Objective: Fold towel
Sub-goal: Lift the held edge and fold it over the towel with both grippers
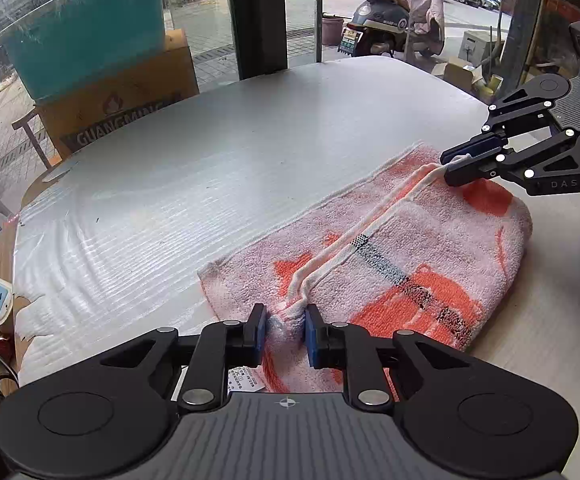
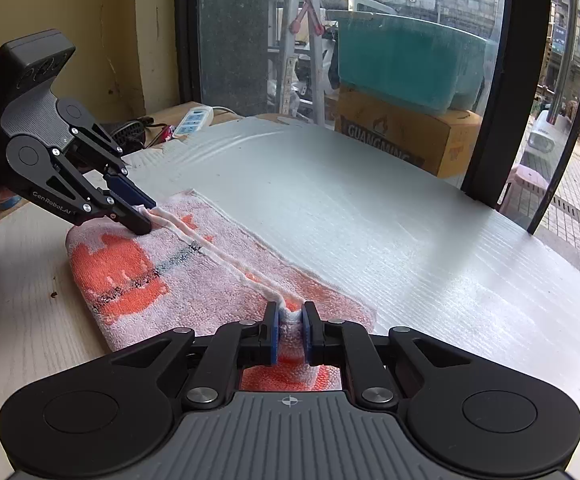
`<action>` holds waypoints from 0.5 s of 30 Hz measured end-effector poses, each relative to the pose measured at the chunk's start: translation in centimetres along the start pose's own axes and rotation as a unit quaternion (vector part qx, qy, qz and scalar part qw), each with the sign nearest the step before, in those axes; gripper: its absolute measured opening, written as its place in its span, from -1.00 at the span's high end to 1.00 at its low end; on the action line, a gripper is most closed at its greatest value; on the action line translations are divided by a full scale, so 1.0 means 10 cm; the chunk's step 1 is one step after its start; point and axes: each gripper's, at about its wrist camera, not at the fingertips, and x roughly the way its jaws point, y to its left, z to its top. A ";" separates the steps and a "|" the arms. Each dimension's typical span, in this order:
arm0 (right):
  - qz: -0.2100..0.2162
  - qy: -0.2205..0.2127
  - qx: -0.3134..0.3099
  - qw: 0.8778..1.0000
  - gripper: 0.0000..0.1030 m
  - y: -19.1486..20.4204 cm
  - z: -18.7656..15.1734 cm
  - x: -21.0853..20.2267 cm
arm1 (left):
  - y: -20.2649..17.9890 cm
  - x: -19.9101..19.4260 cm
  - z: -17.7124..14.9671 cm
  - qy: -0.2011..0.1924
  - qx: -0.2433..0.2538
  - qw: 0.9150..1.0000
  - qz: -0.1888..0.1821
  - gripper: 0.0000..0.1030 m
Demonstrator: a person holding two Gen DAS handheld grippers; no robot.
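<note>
A pink towel (image 1: 410,232) with orange patches lies folded on the table, its two white hems running side by side along its middle. In the left wrist view my left gripper (image 1: 286,326) is shut on the near end of those hems, with bunched cloth filling the gap between the blue pads. My right gripper (image 1: 464,166) pinches the far end of the same hems at the right. In the right wrist view the towel (image 2: 194,280) stretches between both hands: the right gripper (image 2: 290,320) grips the near end and the left gripper (image 2: 144,216) grips the far end.
The towel lies half on a white ribbed foam sheet (image 1: 210,160) and half on the bare wooden tabletop (image 1: 550,320). A power strip (image 2: 192,122) and cables sit at the table's far corner. Behind the glass stand a cardboard box (image 2: 402,136) and a teal tub (image 2: 406,68).
</note>
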 end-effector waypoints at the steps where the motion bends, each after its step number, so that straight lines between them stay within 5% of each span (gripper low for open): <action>1: 0.000 -0.002 0.000 1.000 0.77 0.00 0.00 -0.03 | -0.02 -0.02 0.00 -0.001 0.002 1.000 0.001 0.65; 15: -0.015 -0.055 0.004 0.998 0.77 -0.05 0.28 -0.33 | 0.08 -0.50 0.29 -0.068 -0.004 0.997 0.039 0.65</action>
